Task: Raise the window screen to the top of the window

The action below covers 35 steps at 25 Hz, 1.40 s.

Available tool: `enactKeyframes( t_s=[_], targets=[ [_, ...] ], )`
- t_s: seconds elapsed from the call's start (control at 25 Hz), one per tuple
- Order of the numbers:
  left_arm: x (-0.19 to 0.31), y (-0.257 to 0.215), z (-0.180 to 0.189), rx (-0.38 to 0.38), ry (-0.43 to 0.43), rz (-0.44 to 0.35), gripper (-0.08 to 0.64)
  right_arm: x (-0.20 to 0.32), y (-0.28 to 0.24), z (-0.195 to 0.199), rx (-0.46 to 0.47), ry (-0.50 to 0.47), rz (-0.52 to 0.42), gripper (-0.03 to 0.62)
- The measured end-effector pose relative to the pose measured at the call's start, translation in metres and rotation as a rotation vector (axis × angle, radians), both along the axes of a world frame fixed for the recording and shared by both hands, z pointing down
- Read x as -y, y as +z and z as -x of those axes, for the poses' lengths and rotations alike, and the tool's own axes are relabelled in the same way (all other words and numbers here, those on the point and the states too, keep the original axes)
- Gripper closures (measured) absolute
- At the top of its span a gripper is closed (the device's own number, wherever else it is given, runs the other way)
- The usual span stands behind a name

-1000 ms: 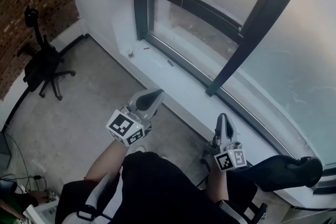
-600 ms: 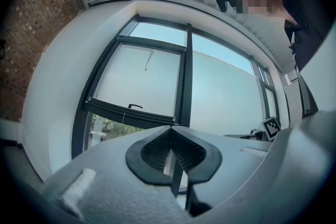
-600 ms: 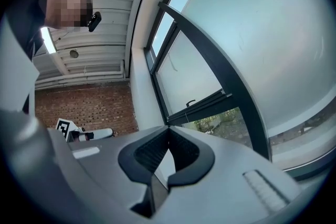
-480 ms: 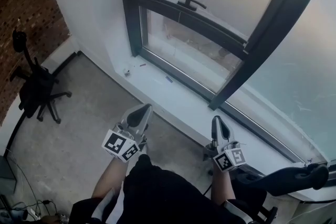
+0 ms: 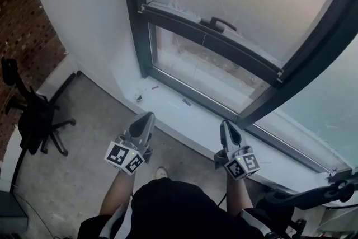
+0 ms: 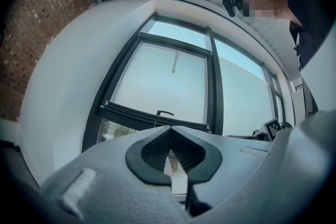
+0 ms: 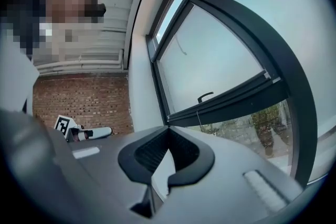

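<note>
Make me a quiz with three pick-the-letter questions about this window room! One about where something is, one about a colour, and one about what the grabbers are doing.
1. Where is the office chair?
A. up on the windowsill
B. on the floor at the left, by the brick wall
C. between the two grippers

2. What colour is the window frame?
A. white
B. red
C. black

3. How are the left gripper and the right gripper?
A. both shut and empty
B. both wide open
C. each holding a cup

Answers:
1 is B: in the head view the chair stands on the grey floor at the left edge, below the bricks.
2 is C: the frame's bars are plainly black.
3 is A: each gripper's own view shows its jaws together with nothing between them.
</note>
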<state>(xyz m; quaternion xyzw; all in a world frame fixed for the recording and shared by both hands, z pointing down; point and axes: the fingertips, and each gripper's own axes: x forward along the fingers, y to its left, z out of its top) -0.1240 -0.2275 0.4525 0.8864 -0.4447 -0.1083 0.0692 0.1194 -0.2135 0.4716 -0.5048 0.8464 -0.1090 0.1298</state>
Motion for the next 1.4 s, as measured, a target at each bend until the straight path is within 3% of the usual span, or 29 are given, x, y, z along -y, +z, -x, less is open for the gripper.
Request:
enactKeyframes(
  t_s=[0.24,0.44,0.6,0.76,0.92,1.12,1.4],
  targets=[
    [0.045,-0.002,0.028,-0.032,0.053,0.008,0.558,0.041,-0.001,0.015,-0.011,0.06,0.019,0.588],
    [0.073,0.01,0.028,-0.06,0.094,0.017,0.558,0.066,0.009,0.017,-0.012,0.074,0.052,0.588],
    [0.105,0.014,0.028,-0.067,0.095,0.035,0.56,0.1,0.018,0.004,-0.024,0.089,0.059,0.588],
    [0.134,-0.004,0.027,-0.044,0.087,-0.013,0.56,0.143,0.021,-0.01,-0.046,0.115,0.062,0.588],
    [0.173,-0.022,0.031,-0.027,0.032,-0.049,0.558,0.177,-0.006,-0.015,-0.028,0.123,-0.005,0.588],
    [0.21,-0.032,-0.006,-0.012,0.075,-0.085,0.558,0.192,-0.045,-0.034,0.004,0.136,-0.108,0.588],
    [0.256,-0.027,-0.055,0.07,0.234,-0.092,0.557,0.198,-0.028,-0.069,-0.154,0.293,-0.068,0.588]
  ],
)
